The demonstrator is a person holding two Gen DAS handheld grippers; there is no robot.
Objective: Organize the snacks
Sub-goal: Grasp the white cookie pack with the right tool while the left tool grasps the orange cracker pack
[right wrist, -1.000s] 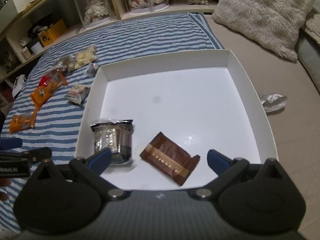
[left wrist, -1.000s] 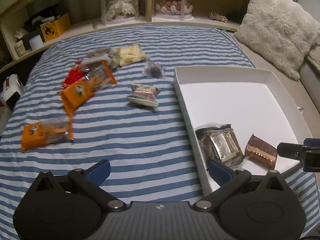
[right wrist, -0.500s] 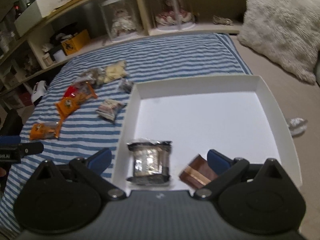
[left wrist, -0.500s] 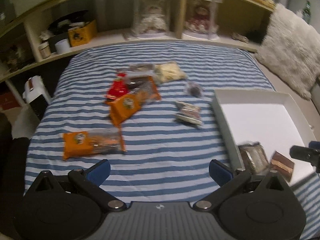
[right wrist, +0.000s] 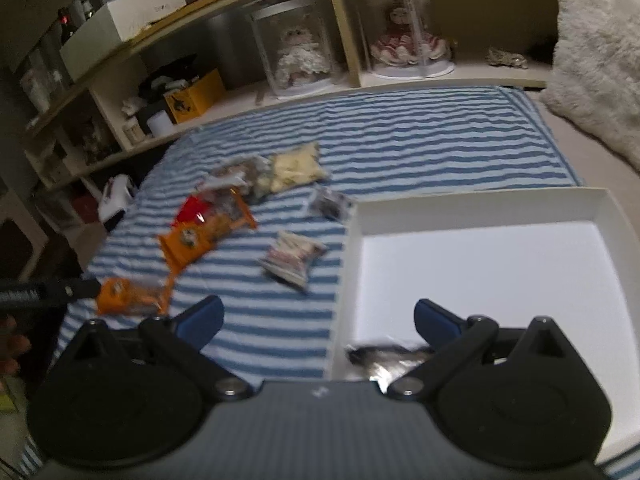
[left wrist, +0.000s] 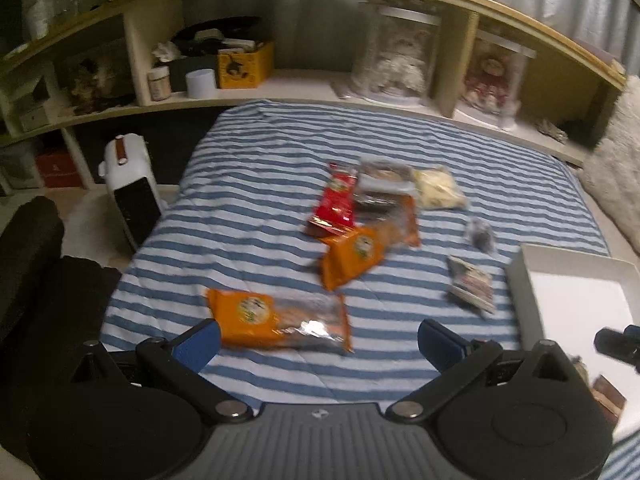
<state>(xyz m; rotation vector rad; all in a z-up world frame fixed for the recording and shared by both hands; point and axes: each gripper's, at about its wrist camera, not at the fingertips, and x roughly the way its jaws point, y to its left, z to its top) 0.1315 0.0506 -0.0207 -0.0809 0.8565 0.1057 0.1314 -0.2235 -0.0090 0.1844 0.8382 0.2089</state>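
Snack packets lie scattered on the blue-striped bedspread (left wrist: 256, 168). Nearest my open, empty left gripper (left wrist: 319, 340) is an orange packet (left wrist: 278, 318), just beyond its fingertips. Farther off lie a second orange packet (left wrist: 360, 252), a red one (left wrist: 336, 202), a pale yellow bag (left wrist: 438, 190) and a small striped packet (left wrist: 472, 288). The white box (right wrist: 500, 264) sits at the right; a silvery packet (right wrist: 384, 358) lies in its near corner, partly hidden. My right gripper (right wrist: 318, 318) hangs open above the box's left wall, holding nothing.
A shelf unit (left wrist: 280, 80) with doll cases, a yellow box (left wrist: 244, 64) and jars runs behind the bed. A white heater (left wrist: 132, 184) stands on the floor at the left. A furry cushion (right wrist: 600, 60) lies at the far right. Dark fabric (left wrist: 36, 280) is at left.
Both grippers have pulled back and swung left, away from the box. The loose snacks now fill the centre of both views, and the brown packet has almost dropped out of sight.
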